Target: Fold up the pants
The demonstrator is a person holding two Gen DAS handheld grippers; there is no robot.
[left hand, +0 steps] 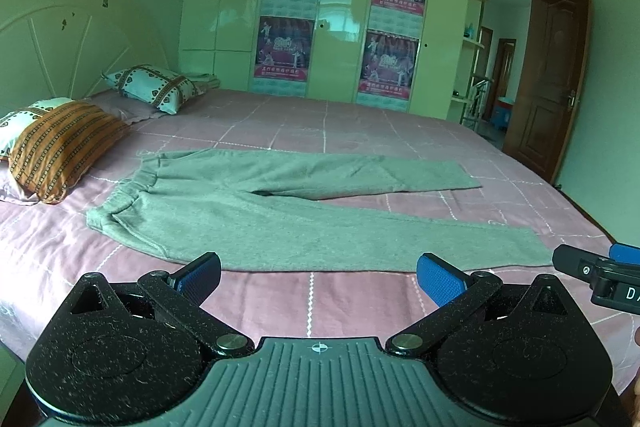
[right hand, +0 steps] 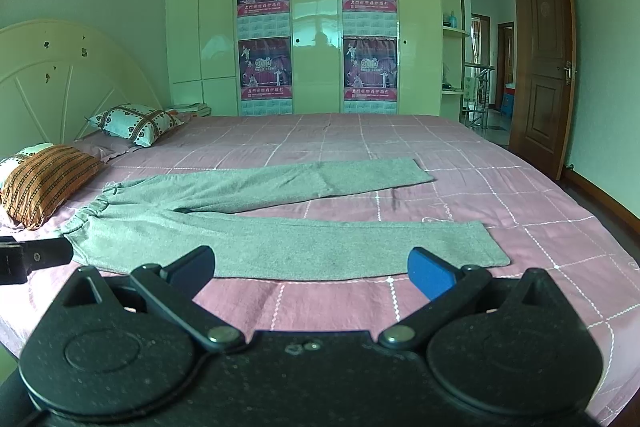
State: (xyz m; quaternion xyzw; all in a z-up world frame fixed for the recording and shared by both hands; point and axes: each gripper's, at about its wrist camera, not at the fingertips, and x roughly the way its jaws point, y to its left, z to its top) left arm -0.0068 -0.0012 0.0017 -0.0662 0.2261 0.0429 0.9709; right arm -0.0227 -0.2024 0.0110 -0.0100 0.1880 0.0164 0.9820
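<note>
Sweatpants point(left hand: 256, 223) lie at 12 o'clock, long axis 9-to-3 (waistband at 9). Left gripper point(left hand: 318, 277) nearer waistband, right gripper point(right hand: 312, 269) nearer cuffs; both spread apart, empty.

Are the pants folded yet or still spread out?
Spread, not folded: the grey pants lie flat on the pink bedspread, both legs splayed apart.

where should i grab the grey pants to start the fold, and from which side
Probably the near leg of the grey pants: one claw at its hem, the other near the waistband. Come from the near bed edge, low and flat. The pants lie spread with legs apart, the near leg right ahead of the open left claw and open right claw.
</note>
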